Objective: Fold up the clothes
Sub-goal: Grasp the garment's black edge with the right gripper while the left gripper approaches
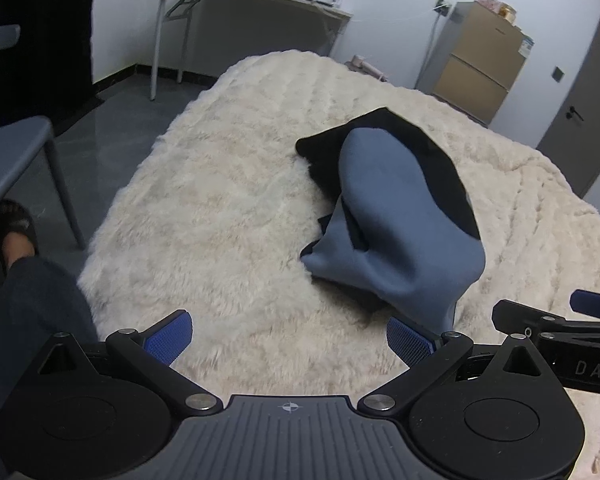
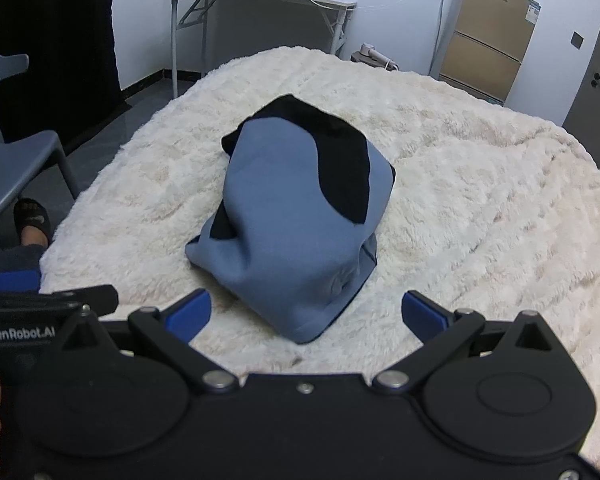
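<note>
While both of my tongs hover low over the fluffy cream-white blanket that covers the bed, the blue and black fabric garment lies bunched in a rough heap on that blanket, straight ahead of my right tongs and ahead and to the right of my left tongs. My left tongs are spread wide, with nothing between their blue ribbed pads; one pad sits just beside the near edge of the heap, though I cannot tell whether it touches the cloth. My right tongs are spread wide too, and the near tip of the garment reaches down between their fingers without being pinched. The two tools sit close side by side, each showing at the edge of the other's view. Off the left side of the bed stands a grey plastic chair, and beside it my foot in a dark slipper rests on the grey floor.
</note>
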The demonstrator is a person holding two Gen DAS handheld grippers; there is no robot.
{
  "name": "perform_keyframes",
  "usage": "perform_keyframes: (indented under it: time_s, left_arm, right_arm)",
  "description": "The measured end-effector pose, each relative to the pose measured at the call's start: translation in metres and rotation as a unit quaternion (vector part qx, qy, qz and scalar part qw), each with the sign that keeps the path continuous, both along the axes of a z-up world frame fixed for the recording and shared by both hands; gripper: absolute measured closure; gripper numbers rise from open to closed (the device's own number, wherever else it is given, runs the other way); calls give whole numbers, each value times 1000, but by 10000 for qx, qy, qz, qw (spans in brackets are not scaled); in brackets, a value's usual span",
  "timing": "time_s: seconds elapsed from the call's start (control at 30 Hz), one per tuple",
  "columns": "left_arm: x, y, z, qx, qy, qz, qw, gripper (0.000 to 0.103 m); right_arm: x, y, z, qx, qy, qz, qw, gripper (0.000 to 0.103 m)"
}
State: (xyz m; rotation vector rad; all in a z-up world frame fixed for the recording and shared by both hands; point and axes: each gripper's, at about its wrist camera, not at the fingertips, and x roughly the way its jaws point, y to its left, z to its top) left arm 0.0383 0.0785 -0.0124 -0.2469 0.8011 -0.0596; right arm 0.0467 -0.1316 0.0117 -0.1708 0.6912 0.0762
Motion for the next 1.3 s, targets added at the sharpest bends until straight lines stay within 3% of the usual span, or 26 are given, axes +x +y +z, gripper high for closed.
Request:
perform_keyframes:
  time_s: [0.17, 0.3, 0.37, 0.5, 0.6, 0.73, 0.83, 0.9, 0.93, 1.07, 1.3]
  left_arm:
    - [21, 8, 9, -49, -237, -30, 9997, 0]
    - [16, 12, -9, -142, -549, 77, 9984, 0]
    - [20, 17, -22, -432, -305, 133, 9985, 0]
    - [16, 22, -16, -619, -545, -33, 9966, 0]
    - [9, 22, -13, -630, -759, -138, 9950, 0]
    - [-1, 23, -7, -565, -1216, -98, 9909, 0]
    - [-9, 24, -1, -440, -1591, 20, 9863, 0]
    - [-11, 25, 1, -398, -1723, 25, 9842, 0]
    - [-12, 25, 2, -390, -1752, -7, 9838, 0]
    - [-14, 22, 4, -366, -1769, -141, 9834, 0]
    - [-17, 29, 4, -631, -1704, -73, 9833, 0]
  right_arm:
    - [19, -6, -1, 61, -131, 59, 9999, 0]
    - [34, -10, -1, 109, -236, 107, 9996, 0]
    - [42, -13, -2, 134, -289, 130, 9994, 0]
    - [68, -10, -8, -31, -388, 63, 9992, 0]
    - [104, -22, -12, -117, -271, -105, 9995, 0]
    - [141, -34, -23, 158, 34, -331, 9993, 3]
    - [158, -34, -38, 349, 396, -433, 9977, 14]
    - [168, -34, -44, 464, 589, -486, 9960, 27]
    - [163, -35, -35, 468, 461, -441, 9969, 33]
    - [145, -37, 3, 483, -51, -259, 9985, 98]
    - [113, -41, 68, 505, -944, 59, 9942, 103]
